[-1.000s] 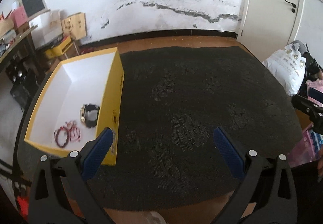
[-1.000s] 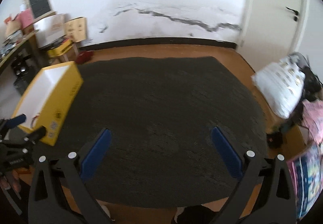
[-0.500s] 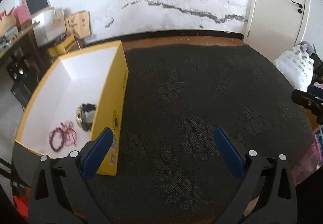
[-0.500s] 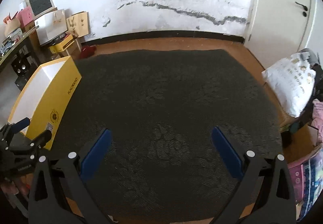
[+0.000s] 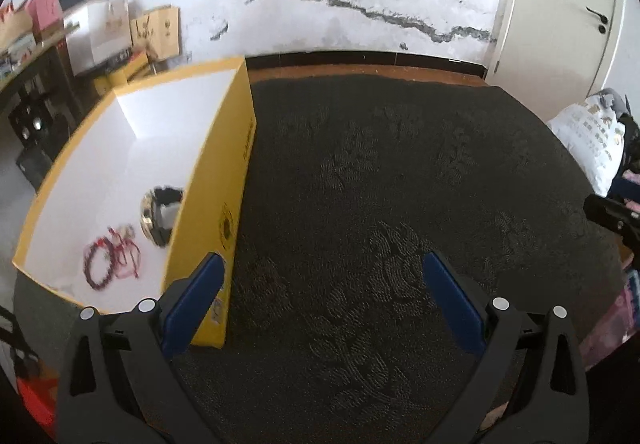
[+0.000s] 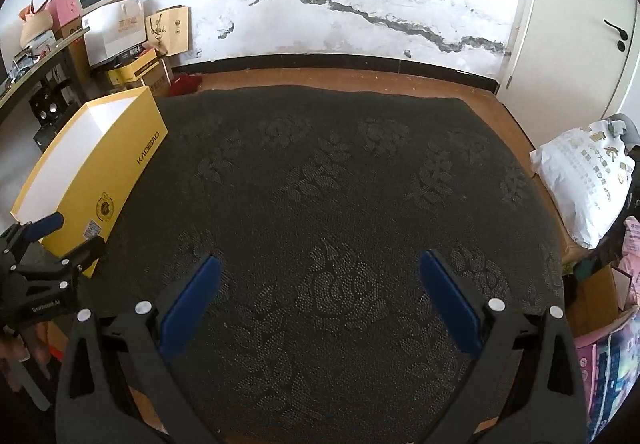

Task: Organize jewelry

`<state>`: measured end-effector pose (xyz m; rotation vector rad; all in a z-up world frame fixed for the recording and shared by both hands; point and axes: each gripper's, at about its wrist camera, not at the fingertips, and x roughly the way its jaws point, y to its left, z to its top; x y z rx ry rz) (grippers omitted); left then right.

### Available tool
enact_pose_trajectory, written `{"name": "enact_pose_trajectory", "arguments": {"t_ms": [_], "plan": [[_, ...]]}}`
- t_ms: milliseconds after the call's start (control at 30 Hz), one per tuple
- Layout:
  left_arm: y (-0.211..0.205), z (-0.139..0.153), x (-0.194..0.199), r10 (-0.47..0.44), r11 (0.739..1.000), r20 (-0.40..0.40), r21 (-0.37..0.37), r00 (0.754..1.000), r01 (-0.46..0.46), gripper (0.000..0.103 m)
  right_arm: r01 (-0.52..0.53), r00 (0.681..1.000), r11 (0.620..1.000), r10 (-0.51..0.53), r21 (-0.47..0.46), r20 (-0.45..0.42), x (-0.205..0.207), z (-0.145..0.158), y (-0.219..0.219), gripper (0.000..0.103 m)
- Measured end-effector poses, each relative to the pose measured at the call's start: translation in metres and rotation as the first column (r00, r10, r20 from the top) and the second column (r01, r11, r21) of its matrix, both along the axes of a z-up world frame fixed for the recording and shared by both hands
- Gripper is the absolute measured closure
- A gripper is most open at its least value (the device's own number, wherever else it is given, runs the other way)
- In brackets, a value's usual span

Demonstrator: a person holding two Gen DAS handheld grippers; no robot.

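A yellow box (image 5: 234, 180) with a white inside stands at the left edge of a dark patterned mat (image 5: 400, 204). In it lie a red cord bracelet (image 5: 110, 260) and a round gold and black piece (image 5: 158, 210), partly hidden by the box wall. My left gripper (image 5: 320, 300) is open and empty, its left finger in front of the box's near right corner. My right gripper (image 6: 320, 296) is open and empty over the mat (image 6: 340, 204). The box (image 6: 100, 172) and the left gripper (image 6: 48, 256) show at the left of the right wrist view.
A white printed bag (image 6: 584, 180) lies at the mat's right edge. Boxes and paper bags (image 6: 120, 32) stand on and under a shelf at the back left. A white door (image 6: 580, 12) is at the back right. Wooden floor borders the mat.
Both grippers have come closer to the mat and the box; the box looks larger in the left wrist view. Both stay open and empty.
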<state>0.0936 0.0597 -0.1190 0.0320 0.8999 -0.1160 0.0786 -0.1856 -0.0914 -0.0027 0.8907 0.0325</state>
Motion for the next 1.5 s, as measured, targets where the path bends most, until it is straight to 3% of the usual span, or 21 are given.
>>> {"name": "enact_pose_trajectory", "arguments": {"t_ms": [233, 1167, 1500], "plan": [[-0.003, 0.011, 0.001, 0.007, 0.997, -0.033, -0.074, 0.999, -0.01, 0.006, -0.018, 1.0, 1.0, 0.018, -0.01, 0.008, -0.003, -0.001, 0.01, 0.007], [-0.03, 0.025, -0.012, -0.03, 0.999, -0.024, -0.04, 0.999, 0.029, 0.006, -0.014, 1.0, 1.0, 0.013, 0.023, 0.009, -0.013, 0.004, 0.008, 0.007], [-0.024, 0.012, -0.007, -0.019, 0.999, -0.035, -0.028, 0.999, 0.018, 0.006, -0.008, 1.0, 1.0, 0.008, 0.029, 0.012, -0.012, 0.002, 0.005, 0.007]]}}
